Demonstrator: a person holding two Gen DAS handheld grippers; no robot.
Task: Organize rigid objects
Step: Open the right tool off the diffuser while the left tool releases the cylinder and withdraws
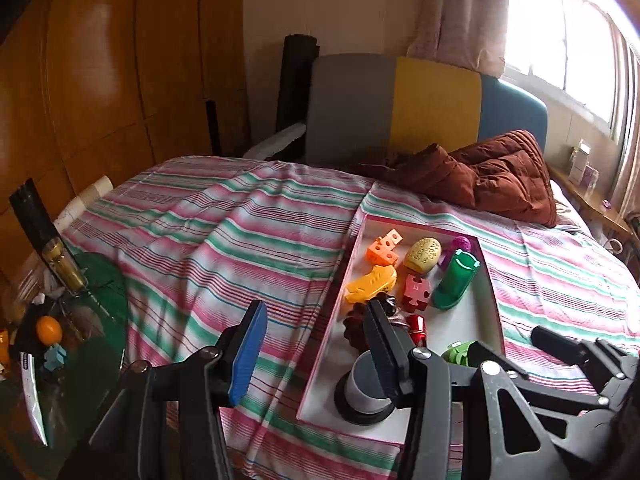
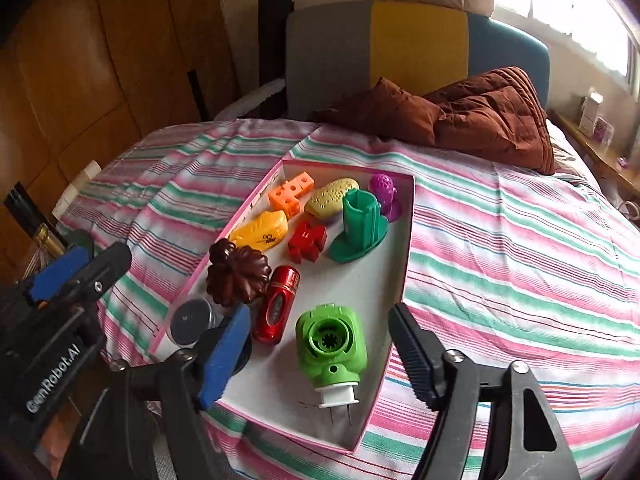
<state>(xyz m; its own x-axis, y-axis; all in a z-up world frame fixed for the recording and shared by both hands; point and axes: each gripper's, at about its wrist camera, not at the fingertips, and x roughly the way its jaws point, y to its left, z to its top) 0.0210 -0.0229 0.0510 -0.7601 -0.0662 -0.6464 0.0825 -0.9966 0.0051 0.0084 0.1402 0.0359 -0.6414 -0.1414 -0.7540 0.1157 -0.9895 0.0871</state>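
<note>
I am holding the left gripper (image 1: 316,344) spread wide and empty over the striped bedsheet (image 1: 224,240) beside the pink-rimmed tray (image 2: 406,240), and the right gripper (image 2: 316,354) equally agape and empty above the green plug-in device (image 2: 331,345), so I judge I am between placements. In the tray, left to right, are sitting a grey jar (image 2: 191,320), brown fluted mould (image 2: 236,273), yellow toy (image 2: 262,231), red flashlight (image 2: 278,308), red puzzle piece (image 2: 307,241), green holder (image 2: 360,224) (nothing outside it yet); next needs another object.
</note>
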